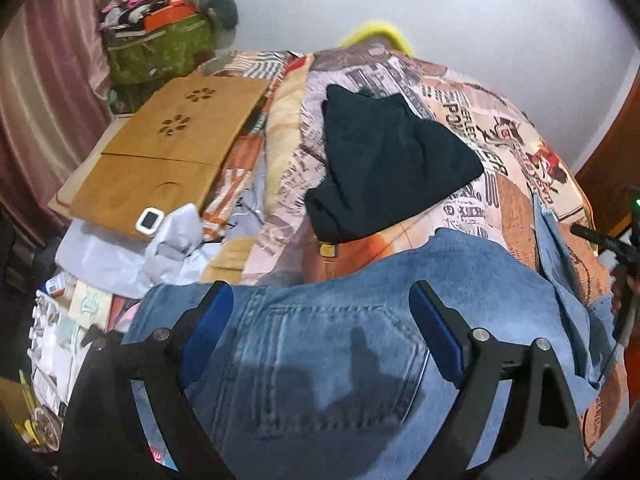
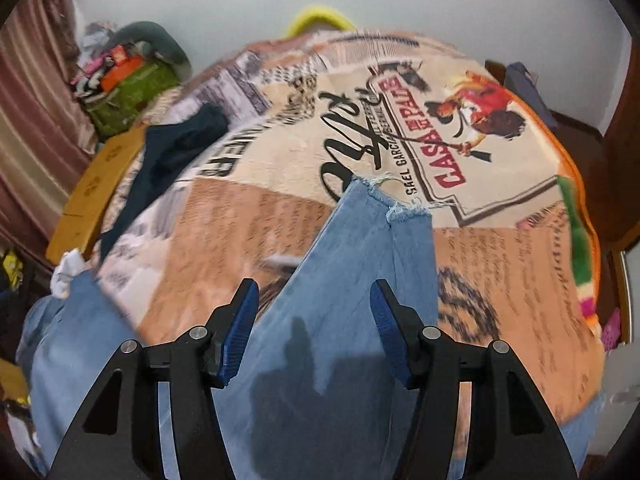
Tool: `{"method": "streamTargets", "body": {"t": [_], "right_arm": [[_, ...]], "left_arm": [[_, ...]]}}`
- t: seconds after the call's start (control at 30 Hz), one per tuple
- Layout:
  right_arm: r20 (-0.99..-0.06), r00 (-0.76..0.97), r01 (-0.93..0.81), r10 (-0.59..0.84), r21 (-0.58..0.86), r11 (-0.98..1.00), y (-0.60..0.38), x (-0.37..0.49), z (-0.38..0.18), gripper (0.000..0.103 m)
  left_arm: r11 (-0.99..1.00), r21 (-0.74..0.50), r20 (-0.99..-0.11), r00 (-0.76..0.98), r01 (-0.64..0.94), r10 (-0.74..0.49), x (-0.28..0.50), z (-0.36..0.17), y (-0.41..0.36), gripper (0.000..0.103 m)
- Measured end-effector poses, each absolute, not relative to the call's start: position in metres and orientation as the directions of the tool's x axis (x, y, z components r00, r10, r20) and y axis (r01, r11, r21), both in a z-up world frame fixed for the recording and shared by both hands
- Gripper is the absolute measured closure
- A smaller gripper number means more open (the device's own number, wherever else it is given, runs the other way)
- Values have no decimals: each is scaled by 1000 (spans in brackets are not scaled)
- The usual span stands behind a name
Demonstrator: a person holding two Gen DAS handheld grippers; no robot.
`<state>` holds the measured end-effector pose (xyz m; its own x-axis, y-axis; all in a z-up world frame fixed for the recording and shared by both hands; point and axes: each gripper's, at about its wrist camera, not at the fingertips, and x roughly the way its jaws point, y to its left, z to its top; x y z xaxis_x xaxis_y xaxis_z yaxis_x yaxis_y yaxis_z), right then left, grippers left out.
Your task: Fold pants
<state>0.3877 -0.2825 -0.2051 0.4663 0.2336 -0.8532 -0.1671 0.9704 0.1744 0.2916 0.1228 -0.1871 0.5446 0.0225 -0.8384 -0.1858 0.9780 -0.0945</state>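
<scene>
Light blue jeans (image 1: 320, 344) lie spread on a printed blanket (image 1: 460, 112) on the bed. In the left wrist view my left gripper (image 1: 322, 300) is open above the seat of the jeans, its blue pads either side of a back pocket (image 1: 332, 364). In the right wrist view my right gripper (image 2: 314, 300) is open above a jeans leg (image 2: 360, 264), whose frayed hem (image 2: 394, 202) points away. Neither gripper holds cloth. The right gripper also shows at the right edge of the left wrist view (image 1: 624, 264).
A dark folded garment (image 1: 384, 168) lies on the blanket beyond the jeans. A wooden lap tray (image 1: 160, 160) with a small white device (image 1: 149, 220) sits at the left. Clutter and a green bag (image 1: 160, 48) stand by the curtain. The blanket (image 2: 500, 280) extends right.
</scene>
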Motion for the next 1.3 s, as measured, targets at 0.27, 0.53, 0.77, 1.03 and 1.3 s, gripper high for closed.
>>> {"method": "streamTargets", "body": {"t": [0.27,0.53,0.77,1.03,1.3], "right_arm": [[-905,372,-115,204,173,978,-271,450,-257,52],[-896,394,-158,205,154,975,-273,439,-253,98],[-788,572,-94,227,212,973,-353,376,-169,98],[-638,742,-37,207,269,962,-446,305,-47,99],[-634,752,-48,177,216,975,-471,225,-34,99]], "left_arm": [[988,-73,-874,486,-136,2,321,-215,104,13],[995,-39,-878,479,-88,8,324,-218,79,13],[996,-78,-881,471,-31,-55,316,-214,45,13],[984,-166,-883,434,66,-178,312,-214,-10,10],[981,-139,-898,400,135,-183,296,-217,-64,10]]}}
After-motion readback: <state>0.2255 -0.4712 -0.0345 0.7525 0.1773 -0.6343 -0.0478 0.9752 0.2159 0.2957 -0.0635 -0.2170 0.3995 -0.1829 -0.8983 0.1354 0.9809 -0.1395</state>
